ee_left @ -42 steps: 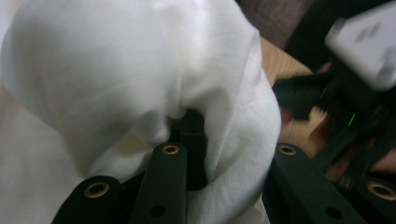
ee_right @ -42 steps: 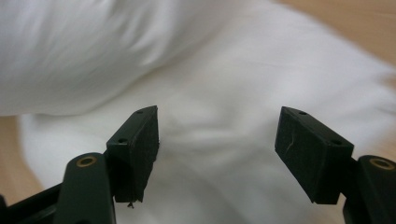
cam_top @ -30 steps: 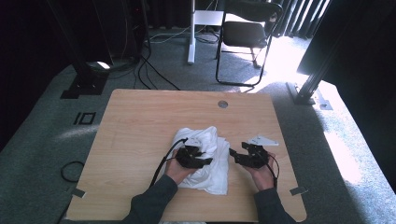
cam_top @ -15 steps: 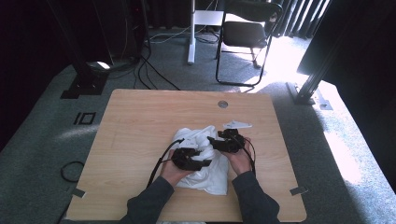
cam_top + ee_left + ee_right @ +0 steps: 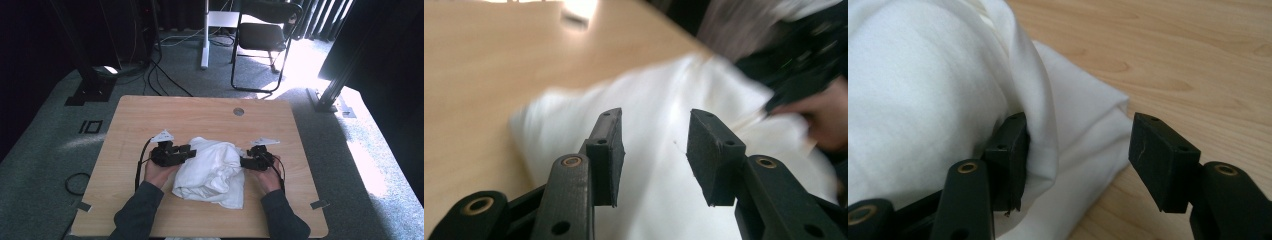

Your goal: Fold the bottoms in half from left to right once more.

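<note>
A: We start at the left gripper (image 5: 189, 152). Its jaws stand apart; they have just been closing a little, yet the pads press on nothing. In the left gripper view we look between them (image 5: 651, 155) straight onto the white cloth (image 5: 664, 165), which lies past the tips and under them.

B: Agreed. From the high view we place that gripper just beside the cloth's (image 5: 212, 170) left edge, its tips pointing in toward the heap, close to it or barely at it; we cannot tell whether they touch.

A: And the right gripper (image 5: 244, 161)?

B: Its jaws are apart too, after closing somewhat. In the right gripper view (image 5: 1078, 165) a hanging fold of the cloth (image 5: 923, 85) drapes against one pad, partly covering it, while the other pad stands clear with bare wood behind it. So we call it unclamped, with cloth edging into the gap.

A: From above we see it at the cloth's right edge, opposite the left gripper, so the cloth lies between the two.

B: Outward from the cloth, we see the wooden table (image 5: 200, 112) bare beyond it, the crumpled heap sitting toward the table's near side. The person's sleeves come in below the cloth, one to each side.
</note>
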